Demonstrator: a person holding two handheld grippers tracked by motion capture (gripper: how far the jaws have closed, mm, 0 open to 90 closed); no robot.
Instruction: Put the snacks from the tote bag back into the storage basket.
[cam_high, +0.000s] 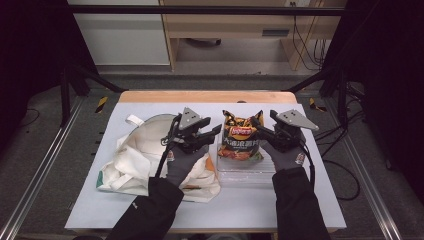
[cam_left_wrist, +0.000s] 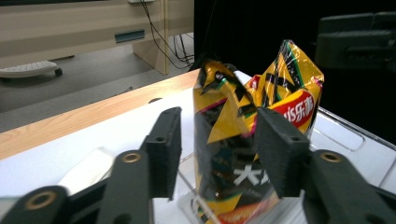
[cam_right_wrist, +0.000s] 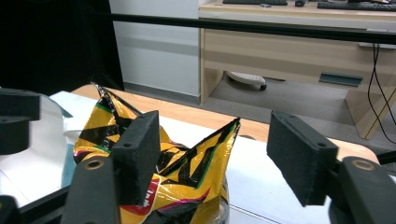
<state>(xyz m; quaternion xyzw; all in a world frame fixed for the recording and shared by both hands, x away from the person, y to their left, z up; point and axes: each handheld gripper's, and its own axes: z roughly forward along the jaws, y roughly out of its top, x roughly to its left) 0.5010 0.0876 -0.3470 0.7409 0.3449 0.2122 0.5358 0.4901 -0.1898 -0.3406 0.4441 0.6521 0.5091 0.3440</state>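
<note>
1. Centre of the high view: the chip bag (cam_high: 240, 142) stands upright in a clear tray (cam_high: 245, 174), both top corners sticking up like ears.
2. Left gripper (cam_high: 216, 131) sits just left of the bag. In the left gripper view the jaws stand apart with the bag's near corner (cam_left_wrist: 219, 107) between them, and a gap shows on each side, so nothing is clamped.
3. Right gripper (cam_high: 256, 123) is at the bag's upper right. In the right gripper view its jaws are spread wide, the bag (cam_right_wrist: 159, 172) lies low and left behind the left-hand jaw, and the space between the pads looks through to the table. It holds nothing.
4. Lower left of the high view, a white tote (cam_high: 145, 160) lies slumped on the table (cam_high: 250, 205), under the left forearm.
5. My read: this is the let-go step. The bag has been set in the tray and both tongs are free of it.
6. Next move, as I judge it: draw both grippers back and away without brushing those raised corners, since the bag is light and would tip easily. If a re-grip is meant instead, each pair of jaws needs to line up on a top corner first.
</note>
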